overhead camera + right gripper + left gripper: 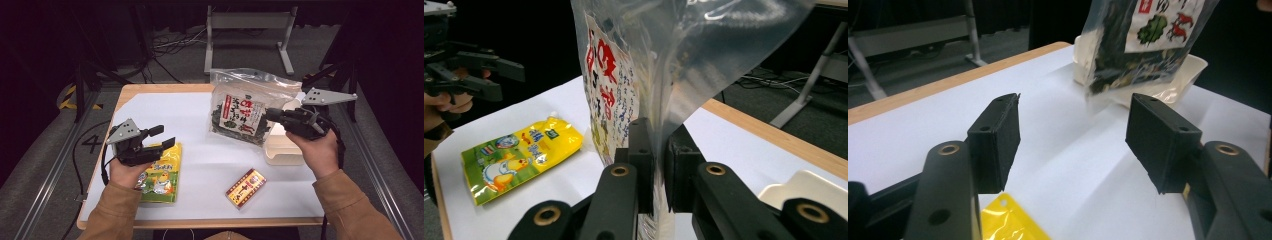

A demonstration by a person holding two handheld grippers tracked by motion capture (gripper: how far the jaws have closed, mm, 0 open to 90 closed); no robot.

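The right gripper (270, 115) is clamped on the edge of a clear seaweed bag (240, 112), holding it upright in the air, its bottom just above the white tray (282, 150) at the table's right side. In the right gripper view both jaws press flat on the bag's (664, 75) film, with no gap between them. The bag holds dark green dried pieces behind a red and white label; its top is empty, crinkled plastic. In the left gripper view the tray's (1193, 67) inside looks bare as far as the bag (1148, 40) lets it be seen. The left gripper (162, 136) hovers with its jaws wide apart and nothing between them, above the top of a yellow pouch (162, 175) lying flat near the table's left front. A small red box (246, 188) lies flat toward the front edge, well apart from both pouch and tray. The white sheet (165, 107) covering the table leaves a wooden strip showing along the far and left edges. The middle of the sheet, between pouch and tray, is open, as is the far left corner. The tray sits close to the right edge.
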